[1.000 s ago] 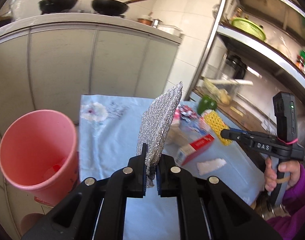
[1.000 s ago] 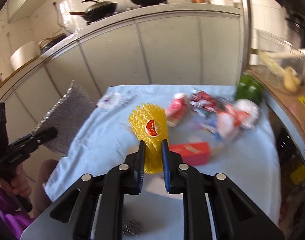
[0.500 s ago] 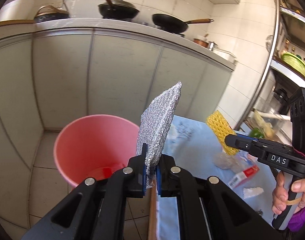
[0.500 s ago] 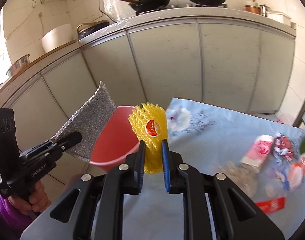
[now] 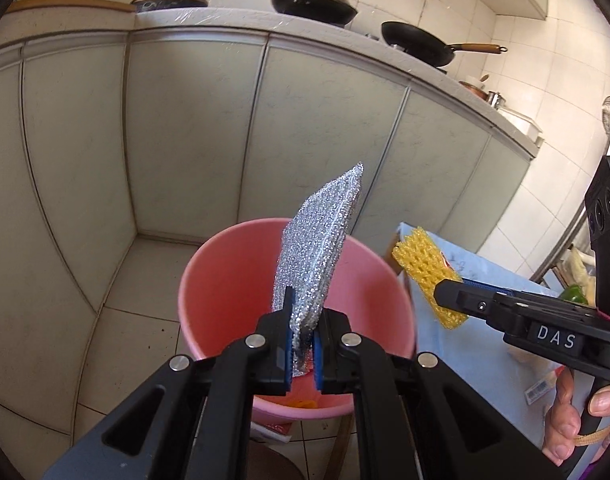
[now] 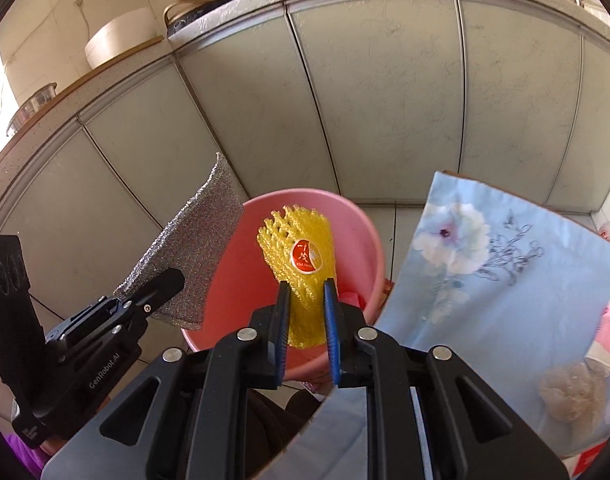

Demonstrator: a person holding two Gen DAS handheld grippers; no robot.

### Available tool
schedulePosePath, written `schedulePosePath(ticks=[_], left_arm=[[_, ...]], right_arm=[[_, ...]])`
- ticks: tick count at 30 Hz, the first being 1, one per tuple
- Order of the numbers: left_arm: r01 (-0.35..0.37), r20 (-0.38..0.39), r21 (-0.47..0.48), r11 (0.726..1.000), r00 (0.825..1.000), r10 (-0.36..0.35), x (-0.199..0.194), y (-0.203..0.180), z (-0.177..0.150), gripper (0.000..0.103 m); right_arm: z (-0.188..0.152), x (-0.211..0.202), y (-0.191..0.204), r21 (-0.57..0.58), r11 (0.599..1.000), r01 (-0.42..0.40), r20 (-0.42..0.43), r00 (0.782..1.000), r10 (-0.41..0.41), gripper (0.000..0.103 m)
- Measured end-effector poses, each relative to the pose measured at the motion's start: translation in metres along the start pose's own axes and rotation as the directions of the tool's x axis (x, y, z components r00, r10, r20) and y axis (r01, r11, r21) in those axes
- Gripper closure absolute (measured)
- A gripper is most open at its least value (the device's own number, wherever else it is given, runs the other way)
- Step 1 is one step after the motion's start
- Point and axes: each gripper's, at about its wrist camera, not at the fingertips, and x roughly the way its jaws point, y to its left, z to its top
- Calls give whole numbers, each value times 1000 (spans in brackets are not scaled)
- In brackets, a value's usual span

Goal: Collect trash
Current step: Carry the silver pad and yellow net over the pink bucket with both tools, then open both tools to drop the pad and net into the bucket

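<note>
While both tools tilt downward over the round pink plastic bucket (image 5: 233, 292), each grips a piece of trash. Left hand-held gripper (image 5: 303, 344), pitched down & fwd, is clamped on the lower corner of a flat silver metallic mesh scouring pad (image 5: 319, 256); pad stands up edge-on, glittery, pointed top, hanging above the bucket's mouth. Right hand-held gripper (image 6: 307, 320), also angled down, is pinched on the bottom of a yellow foam fruit net sleeve (image 6: 301, 260) w/ a round red sticker; sleeve stands upright, frilled top, in front of the bucket's inner wall. In the left wrist view the sleeve sits just right of the bucket rim, beside the pad but apart from it. Person's fingers (image 5: 565, 412) wrap the right tool's grip, lower right. Bucket sits on tiled floor next to the surface w/ a light blue floral cloth (image 6: 501, 280); other wrappers lie on the cloth at far right.
</note>
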Motion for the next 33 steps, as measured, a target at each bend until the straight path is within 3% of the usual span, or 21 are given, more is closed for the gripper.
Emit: schedulePosePath(ticks=[15, 26, 33], left_arm=[[-67, -60, -30, 997, 996, 65, 35, 27, -9, 96], [-73, -63, -68, 995, 996, 69, 34, 35, -11, 85], [-64, -47, -40, 997, 997, 62, 23, 28, -11, 83]], right_arm=[[4, 53, 17, -35, 998, 52, -56, 997, -54, 86], [7, 56, 11, -9, 1000, 28, -48, 998, -28, 79], [4, 41, 3, -5, 1000, 4, -25, 1000, -4, 71]])
